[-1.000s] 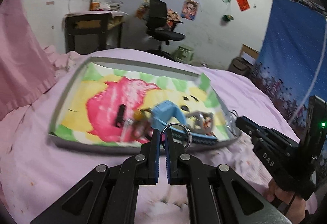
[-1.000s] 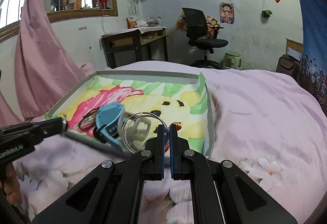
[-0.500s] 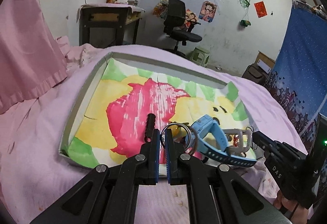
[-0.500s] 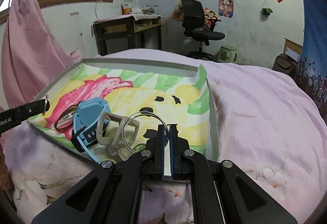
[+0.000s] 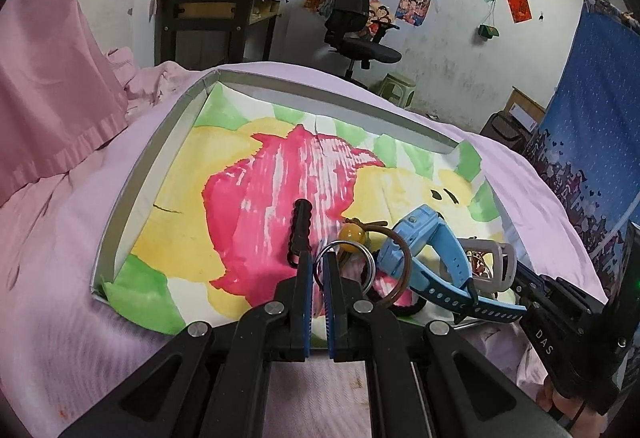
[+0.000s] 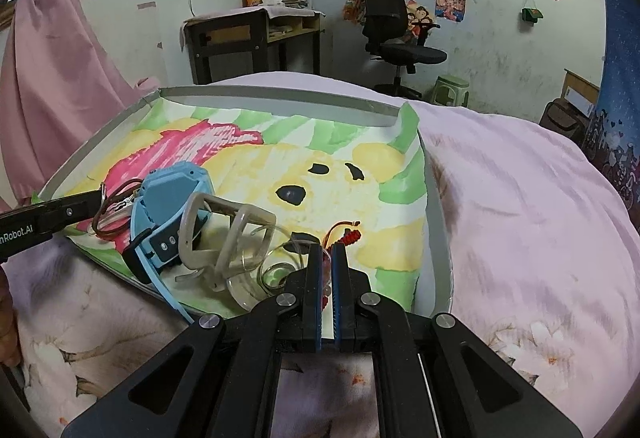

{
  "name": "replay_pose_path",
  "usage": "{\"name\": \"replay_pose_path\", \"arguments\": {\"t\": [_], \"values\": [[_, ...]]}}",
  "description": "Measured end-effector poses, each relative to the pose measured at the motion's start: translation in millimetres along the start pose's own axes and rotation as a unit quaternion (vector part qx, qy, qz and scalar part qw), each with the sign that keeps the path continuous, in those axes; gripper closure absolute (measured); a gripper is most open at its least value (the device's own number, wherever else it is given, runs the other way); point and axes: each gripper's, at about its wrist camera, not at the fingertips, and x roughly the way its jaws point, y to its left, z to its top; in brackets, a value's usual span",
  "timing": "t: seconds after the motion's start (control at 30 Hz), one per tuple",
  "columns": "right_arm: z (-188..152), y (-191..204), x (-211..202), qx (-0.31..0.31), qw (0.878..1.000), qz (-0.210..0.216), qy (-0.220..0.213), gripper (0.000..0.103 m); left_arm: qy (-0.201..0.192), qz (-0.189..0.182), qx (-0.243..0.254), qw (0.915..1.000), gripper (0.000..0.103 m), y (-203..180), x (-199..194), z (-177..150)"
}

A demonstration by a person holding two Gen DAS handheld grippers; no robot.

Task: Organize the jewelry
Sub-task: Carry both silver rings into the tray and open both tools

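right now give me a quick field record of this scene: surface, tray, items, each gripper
surface: bed with pink sheet
tray: shallow grey-rimmed tray with a painted liner
items: blue watch, beige watch frame, brown cord ring with amber bead, black clip, red knotted cord
left gripper: shut on a silver ring, over the tray's near edge
right gripper: shut on a clear bangle, near the watch frame
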Motion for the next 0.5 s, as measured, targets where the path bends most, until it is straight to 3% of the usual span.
{"name": "replay_pose_path", "arguments": {"t": [0.27,0.37,0.5], "values": [[-0.7,-2.5,1.7,0.006,1.0,0.003,0.003,0.099,0.003,-0.001,0.01,0.9999,0.093,-2.8,1.5,-1.7],[-0.9,-4.8,0.8,0.011,1.0,0.004,0.0,0.099,0.0,-0.004,0.018,0.9998,0.084,-5.2,-0.6,-2.3],[0.0,-7.8,-4.8,0.018,1.0,0.006,-0.011,0.097,-0.011,-0.003,0.022,0.9997,0.063,-7.2,-7.1,-2.4]]}}
